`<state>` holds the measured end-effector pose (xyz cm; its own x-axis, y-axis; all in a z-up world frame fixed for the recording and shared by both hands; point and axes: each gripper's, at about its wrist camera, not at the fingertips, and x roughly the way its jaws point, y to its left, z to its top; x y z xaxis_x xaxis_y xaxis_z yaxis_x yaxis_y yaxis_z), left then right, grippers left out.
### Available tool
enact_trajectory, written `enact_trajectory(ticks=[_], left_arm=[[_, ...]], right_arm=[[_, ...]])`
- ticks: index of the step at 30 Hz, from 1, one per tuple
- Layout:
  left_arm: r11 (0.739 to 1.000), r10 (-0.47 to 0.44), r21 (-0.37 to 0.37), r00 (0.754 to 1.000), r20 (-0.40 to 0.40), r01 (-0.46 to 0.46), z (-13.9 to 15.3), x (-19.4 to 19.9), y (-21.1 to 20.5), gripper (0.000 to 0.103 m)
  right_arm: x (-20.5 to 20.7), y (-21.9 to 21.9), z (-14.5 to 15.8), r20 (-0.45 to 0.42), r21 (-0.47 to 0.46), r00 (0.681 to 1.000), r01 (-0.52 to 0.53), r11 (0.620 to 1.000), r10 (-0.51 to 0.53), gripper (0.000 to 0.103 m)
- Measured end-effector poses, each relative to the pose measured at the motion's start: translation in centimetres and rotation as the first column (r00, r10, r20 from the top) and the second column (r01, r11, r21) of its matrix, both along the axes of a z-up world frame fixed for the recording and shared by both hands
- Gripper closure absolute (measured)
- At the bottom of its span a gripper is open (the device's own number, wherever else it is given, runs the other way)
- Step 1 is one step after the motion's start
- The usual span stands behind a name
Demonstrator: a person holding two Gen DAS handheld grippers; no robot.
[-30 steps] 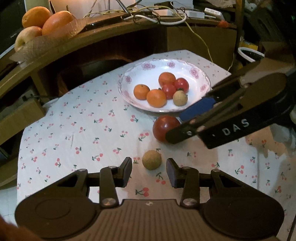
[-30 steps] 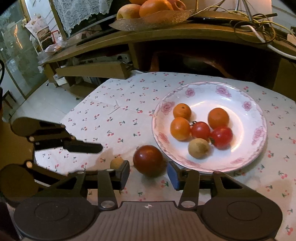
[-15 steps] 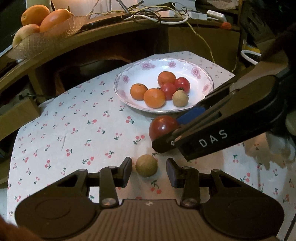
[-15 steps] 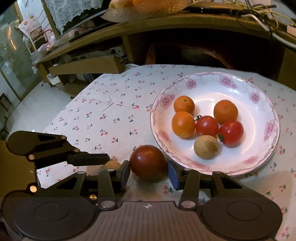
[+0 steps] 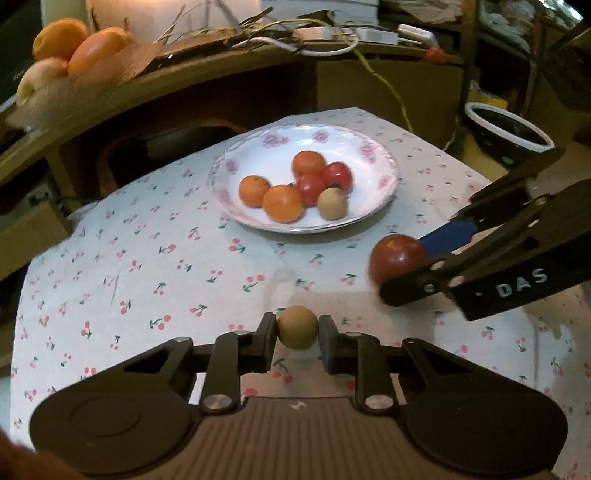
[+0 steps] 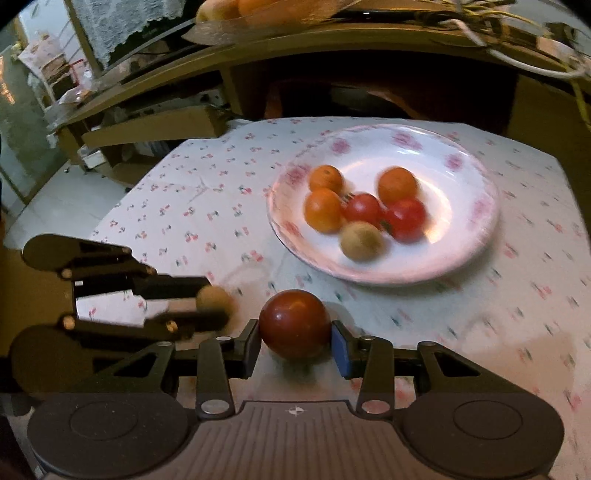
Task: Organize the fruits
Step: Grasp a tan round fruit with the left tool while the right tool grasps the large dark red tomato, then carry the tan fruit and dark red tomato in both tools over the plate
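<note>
The cherry-print tablecloth (image 5: 147, 258) covers the table under both my grippers, and the flowered white plate (image 5: 384, 184) sits on it at about 12 o'clock from my left gripper and 1 o'clock from my right. On the plate lie three oranges, two red tomatoes and one tan round fruit, bunched together. My right gripper (image 6: 295, 341) has its jaws closed against both sides of the dark red fruit (image 6: 294, 323), which is just short of the plate's near rim. My left gripper (image 5: 297, 341) has its jaws pinched on the small tan fruit (image 5: 297, 326), well short of the plate. Only the left view shows the white-rimmed dark bowl (image 5: 509, 127) off the table at 2 o'clock; only the right view shows the lace cloth (image 6: 107, 26) at 10 o'clock. The left view shows the shelf's fruit dish (image 5: 55, 74) with its oranges clearly; in the right view it is cut off at the top edge.
</note>
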<state>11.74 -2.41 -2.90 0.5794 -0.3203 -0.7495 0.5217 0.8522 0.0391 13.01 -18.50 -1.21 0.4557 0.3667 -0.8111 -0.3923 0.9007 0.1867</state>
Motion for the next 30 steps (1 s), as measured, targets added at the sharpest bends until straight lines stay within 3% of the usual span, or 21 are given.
enact_trajectory(ticks=[9, 21, 30], left_arm=[[1.000, 0.010, 0.011, 1.000, -0.014, -0.010, -1.0, 0.2, -0.3, 0.072], [0.998, 0.026, 0.048, 0.999, 0.023, -0.027, -1.0, -0.3, -0.7, 0.064], [0.998, 0.054, 0.027, 0.998, -0.012, -0.053, -0.9, -0.2, -0.6, 0.064]], right_arm=[[-3.9, -1.3, 0.7, -0.010, -0.047, 0.999, 0.049, 0.998, -0.049, 0.063], [-3.5, -1.1, -0.6, 0.016, -0.065, 1.000, 0.019, 0.998, -0.018, 0.061], [-3.3, -1.4, -0.5, 0.022, -0.065, 1.000, 0.008, 0.998, -0.007, 0.057]])
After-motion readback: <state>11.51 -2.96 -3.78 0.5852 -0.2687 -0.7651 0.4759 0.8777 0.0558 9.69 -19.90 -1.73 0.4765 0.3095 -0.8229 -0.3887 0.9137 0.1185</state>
